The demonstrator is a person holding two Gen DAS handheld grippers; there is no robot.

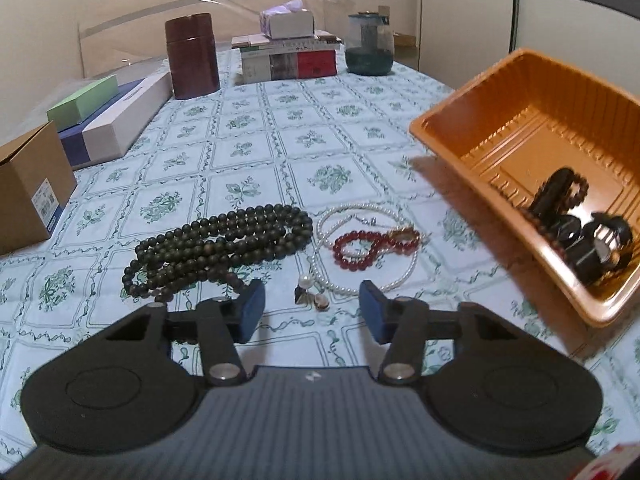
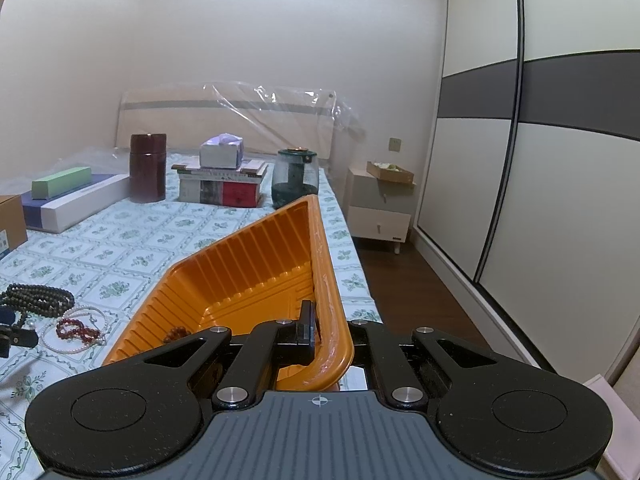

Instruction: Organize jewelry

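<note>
Right under the left gripper [image 1: 312, 312] sat a small pearl drop [image 1: 307, 281] at the tail of the pearl necklace [image 1: 372, 276], with the jaws partly apart and nothing between them. So the jewelry was split: three pieces lay loose on the tablecloth [image 1: 248, 152], namely one long dark bead strand [image 1: 224, 244], one pearl necklace and one red bead bracelet [image 1: 360, 249] lying tangled inside the pearl loop. A few dark pieces, maybe a watch and a brown bracelet, were already in the orange tray [image 1: 516, 132].

The right gripper [image 2: 320, 336] was clamped tight on the tray's rim, holding it tilted above the table.

My guess at what could go wrong: grabbing the pearls would probably drag the red bracelet along, since they overlapped. And that tray was thin and tilted, so the stuff inside could slide out.

Farther back I counted one brown canister [image 1: 193, 56], one glass jar [image 1: 369, 46] and one book stack [image 1: 288, 60].
</note>
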